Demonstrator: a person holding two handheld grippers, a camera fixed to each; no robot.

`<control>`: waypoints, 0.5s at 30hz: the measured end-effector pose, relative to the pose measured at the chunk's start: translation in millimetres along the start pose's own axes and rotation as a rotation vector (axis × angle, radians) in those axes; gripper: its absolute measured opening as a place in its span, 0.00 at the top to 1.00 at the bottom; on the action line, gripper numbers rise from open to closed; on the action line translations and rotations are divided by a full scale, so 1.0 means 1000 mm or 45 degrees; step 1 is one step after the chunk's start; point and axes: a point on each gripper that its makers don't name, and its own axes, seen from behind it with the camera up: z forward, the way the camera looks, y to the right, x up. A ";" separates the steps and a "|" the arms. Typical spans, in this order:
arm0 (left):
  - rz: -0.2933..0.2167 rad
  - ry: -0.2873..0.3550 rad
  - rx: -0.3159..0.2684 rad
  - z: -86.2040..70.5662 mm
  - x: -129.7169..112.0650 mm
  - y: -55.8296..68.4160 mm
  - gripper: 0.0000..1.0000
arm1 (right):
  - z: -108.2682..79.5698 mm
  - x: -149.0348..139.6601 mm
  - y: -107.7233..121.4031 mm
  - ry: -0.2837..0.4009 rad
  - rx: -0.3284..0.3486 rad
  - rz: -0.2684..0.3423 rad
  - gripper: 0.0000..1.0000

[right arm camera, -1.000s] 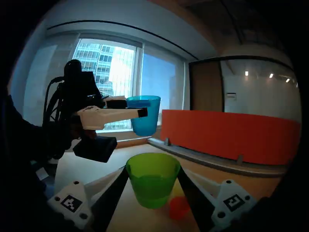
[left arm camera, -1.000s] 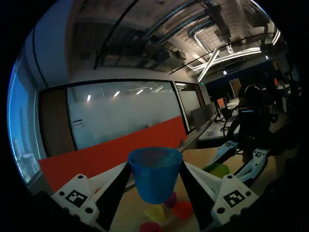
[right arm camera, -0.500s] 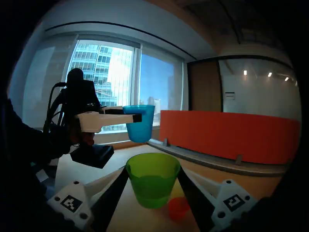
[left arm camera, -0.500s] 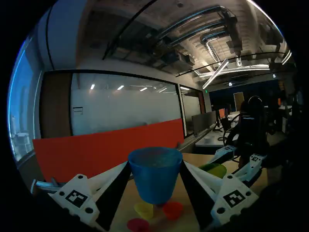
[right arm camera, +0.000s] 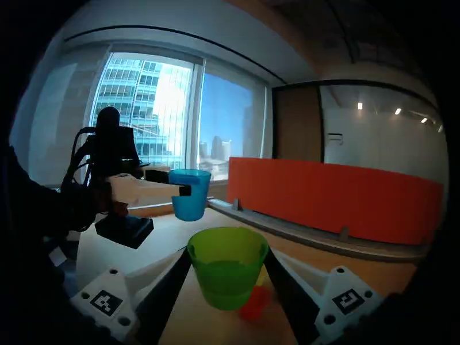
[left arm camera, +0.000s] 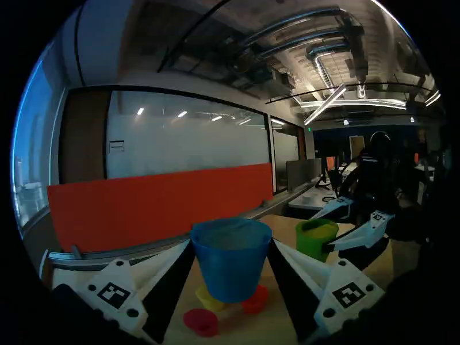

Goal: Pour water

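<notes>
Left hand-held gripper point(left arm camera: 231, 247) holds cup point(left arm camera: 231, 267) above table point(left arm camera: 253, 329)

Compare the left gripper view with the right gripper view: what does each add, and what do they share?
Left gripper view: ceiling pipes and a lit light strip. Right gripper view: a bright window onto towers. Both: the blue cup held in the left tongs, the green cup held in the right tongs, and the orange partition behind them.

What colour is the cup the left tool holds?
The cup is blue, clearest in the left gripper view.
</notes>
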 end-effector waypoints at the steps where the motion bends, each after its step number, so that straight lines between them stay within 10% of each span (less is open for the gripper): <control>1: 0.004 -0.007 -0.002 0.000 -0.002 0.000 0.14 | -0.001 0.000 0.002 -0.003 -0.004 0.002 0.09; 15: 0.050 -0.156 -0.042 -0.005 -0.045 0.005 0.13 | -0.006 -0.014 0.018 -0.065 -0.028 0.009 0.08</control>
